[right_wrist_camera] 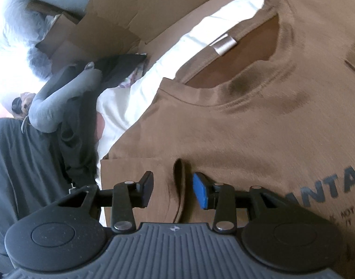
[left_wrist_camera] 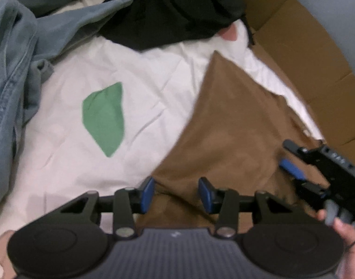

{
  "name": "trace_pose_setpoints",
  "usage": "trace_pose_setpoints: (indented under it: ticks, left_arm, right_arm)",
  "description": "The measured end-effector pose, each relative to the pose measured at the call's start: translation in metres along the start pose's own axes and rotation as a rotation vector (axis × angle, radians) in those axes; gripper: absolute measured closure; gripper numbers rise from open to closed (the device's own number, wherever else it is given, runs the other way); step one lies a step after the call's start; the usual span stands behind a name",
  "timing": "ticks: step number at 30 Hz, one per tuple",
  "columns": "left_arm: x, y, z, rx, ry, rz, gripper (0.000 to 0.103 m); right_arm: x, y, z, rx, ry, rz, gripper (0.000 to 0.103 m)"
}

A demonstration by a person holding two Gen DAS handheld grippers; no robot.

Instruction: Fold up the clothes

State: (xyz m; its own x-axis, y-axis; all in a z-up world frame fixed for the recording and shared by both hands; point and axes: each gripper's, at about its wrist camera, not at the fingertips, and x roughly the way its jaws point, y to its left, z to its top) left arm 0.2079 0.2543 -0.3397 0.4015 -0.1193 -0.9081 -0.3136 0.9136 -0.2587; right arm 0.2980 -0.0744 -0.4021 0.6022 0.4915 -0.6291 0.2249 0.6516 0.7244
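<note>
**Observer:** What do you have nearest you?

**Operator:** In the right wrist view, my right gripper (right_wrist_camera: 172,191) has its fingers apart, straddling a raised pleat in the brown T-shirt (right_wrist_camera: 235,127). The pads are not pressing on it. In the left wrist view, my left gripper (left_wrist_camera: 176,194) is also parted, hovering over the near edge of the same shirt where it meets the white sheet (left_wrist_camera: 61,139). Nothing is clamped on either side.

**Observer:** How far along is the folding?

**Operator:** Early, I judge. The shirt lies print side up on the sheet, collar (right_wrist_camera: 224,86) toward the far side, the body mostly spread. I see one sleeve edge or corner running to a point in the left view, but no finished fold. The sides, sleeves and the halving all look left to do.

**Observer:** And beyond the shirt?

**Operator:** A green patch (left_wrist_camera: 104,118) on the sheet, then a blue-grey garment (left_wrist_camera: 12,69) at the left and a dark one (left_wrist_camera: 172,11) at the far side, both unfolded. Cardboard boxes (left_wrist_camera: 305,58) stand at the far right.

**Observer:** Anything you can't read?

**Operator:** The shirt's lettering is cut off at the frame edge. Both views are blurred, and I cannot tell whether the green patch is cloth or a print.
</note>
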Motion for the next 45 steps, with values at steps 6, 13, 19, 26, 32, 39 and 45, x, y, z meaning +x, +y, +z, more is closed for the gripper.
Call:
trace_pose_setpoints:
  ticks: [6,13,19,26,32,39,45]
  left_arm:
    - [-0.004,-0.007,-0.003,0.082,0.012,0.048,0.061]
    - [-0.024,-0.02,-0.001,0.089,-0.015,-0.003,0.061]
    - [-0.006,-0.043,-0.008,0.119,0.024,-0.052,0.061]
    - [0.013,-0.044,-0.026,0.133,0.05,-0.056,0.061]
    - [0.012,-0.045,-0.027,0.169,0.055,-0.041,0.066]
    - [0.004,-0.03,-0.018,0.126,0.048,-0.007,0.071]
    - [-0.001,-0.018,-0.013,0.068,0.048,0.014,0.074]
  right_arm:
    - [0.0,-0.013,0.005,0.043,0.005,-0.054,0.097]
    - [-0.023,-0.012,0.002,0.07,-0.039,-0.005,0.097]
    - [-0.02,0.006,-0.012,0.028,0.012,0.094,0.097]
    - [0.001,0.004,-0.007,-0.003,0.078,0.071,0.097]
    - [0.008,-0.011,0.0,0.024,0.089,0.041,0.094]
    - [-0.01,-0.018,-0.011,0.049,0.084,0.059,0.094]
    - [-0.034,-0.028,-0.036,0.056,0.105,0.079,0.094]
